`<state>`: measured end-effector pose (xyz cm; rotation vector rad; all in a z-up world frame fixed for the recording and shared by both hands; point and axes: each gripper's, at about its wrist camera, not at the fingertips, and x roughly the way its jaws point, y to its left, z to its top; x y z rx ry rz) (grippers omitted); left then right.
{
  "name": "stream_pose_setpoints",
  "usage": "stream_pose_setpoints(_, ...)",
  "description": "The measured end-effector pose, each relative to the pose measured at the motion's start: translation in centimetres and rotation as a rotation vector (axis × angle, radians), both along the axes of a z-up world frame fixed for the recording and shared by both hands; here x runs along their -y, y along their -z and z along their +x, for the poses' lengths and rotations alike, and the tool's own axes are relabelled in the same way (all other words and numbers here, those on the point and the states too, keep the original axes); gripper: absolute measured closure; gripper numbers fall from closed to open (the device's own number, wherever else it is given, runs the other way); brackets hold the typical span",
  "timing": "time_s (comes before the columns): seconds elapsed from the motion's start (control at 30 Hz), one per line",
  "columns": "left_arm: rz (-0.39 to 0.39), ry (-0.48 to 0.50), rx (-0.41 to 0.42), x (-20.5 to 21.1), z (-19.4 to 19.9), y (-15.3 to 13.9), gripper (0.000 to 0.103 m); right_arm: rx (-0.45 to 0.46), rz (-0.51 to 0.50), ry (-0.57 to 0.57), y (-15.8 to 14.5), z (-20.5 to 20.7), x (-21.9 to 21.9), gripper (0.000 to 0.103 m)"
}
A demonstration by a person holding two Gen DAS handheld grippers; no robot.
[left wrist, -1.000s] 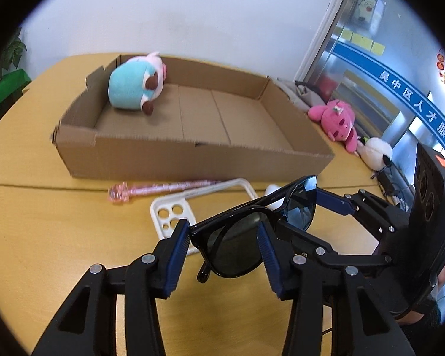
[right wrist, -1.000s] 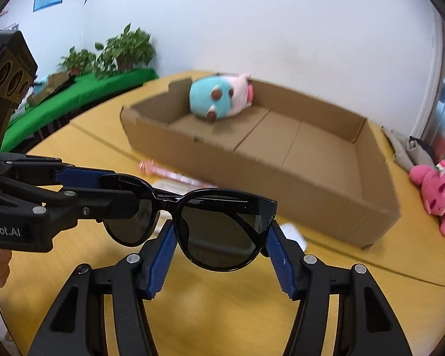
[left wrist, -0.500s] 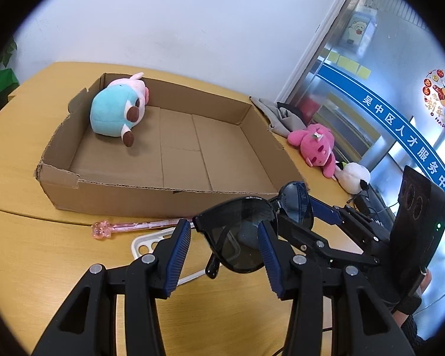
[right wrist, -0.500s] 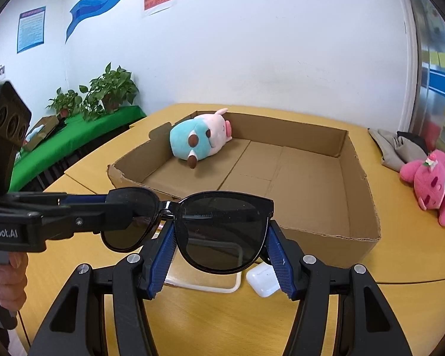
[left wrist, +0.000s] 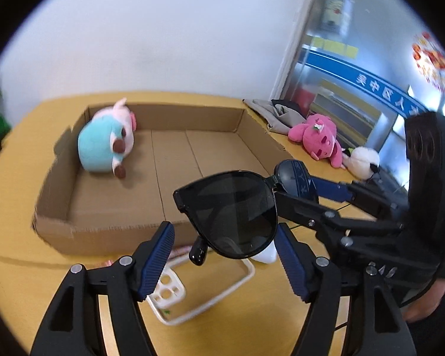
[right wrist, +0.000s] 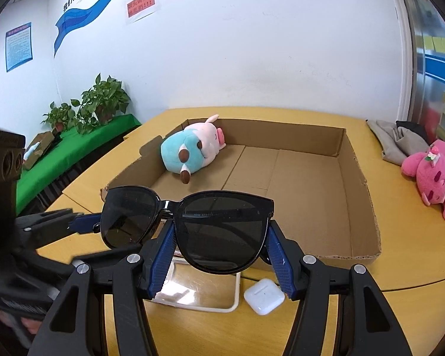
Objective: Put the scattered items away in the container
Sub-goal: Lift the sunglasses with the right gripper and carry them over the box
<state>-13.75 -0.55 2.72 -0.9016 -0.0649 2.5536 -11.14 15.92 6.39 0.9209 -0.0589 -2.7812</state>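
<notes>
Black sunglasses [right wrist: 219, 231] hang in the air in front of the cardboard box [right wrist: 362, 190]. My right gripper [right wrist: 221, 255] is shut on one lens. My left gripper [left wrist: 225, 255] stands open around the other lens [left wrist: 237, 216], with a gap at its left pad. The box [left wrist: 59, 228] holds a blue and pink plush [left wrist: 103, 145]. On the table lie a white phone case [left wrist: 204, 296], also in the right wrist view [right wrist: 222, 302], and a white earbud case [right wrist: 264, 295].
A pink plush [right wrist: 430, 175], a white plush [left wrist: 363, 161] and grey cloth [right wrist: 397, 139] lie right of the box. Potted plants [right wrist: 95, 106] on a green surface stand beyond the table's left edge.
Both grippers have risen with the sunglasses and moved closer to the box. My left gripper has opened off its lens. The right still holds.
</notes>
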Motion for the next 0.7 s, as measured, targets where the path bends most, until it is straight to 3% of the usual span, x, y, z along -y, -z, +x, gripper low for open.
stream_pose_setpoints(0.13,-0.187,0.117,-0.18,-1.1,0.9,-1.0,0.025,0.011,0.02,-0.03,-0.4,-0.3,-0.1,0.039)
stream_pose_setpoints(0.3,-0.423,0.286,-0.315,-3.0,1.8,-1.5,0.024,0.024,0.089,-0.048,-0.6,-0.5,0.1,0.039)
stream_pose_setpoints(0.47,-0.533,0.417,-0.297,-3.7,1.1,-1.1,0.024,0.036,0.107,-0.035,-0.8,-0.9,-0.7,0.039)
stream_pose_setpoints(0.6,-0.553,0.496,-0.294,-3.9,0.9,-1.1,0.043,0.046,0.127,-0.038,-1.0,-1.5,-1.0,0.039)
stream_pose_setpoints(0.7,-0.604,0.531,-0.293,-4.5,0.4,-0.5,0.047,0.045,0.133,-0.047,-1.2,-2.3,-1.0,0.039)
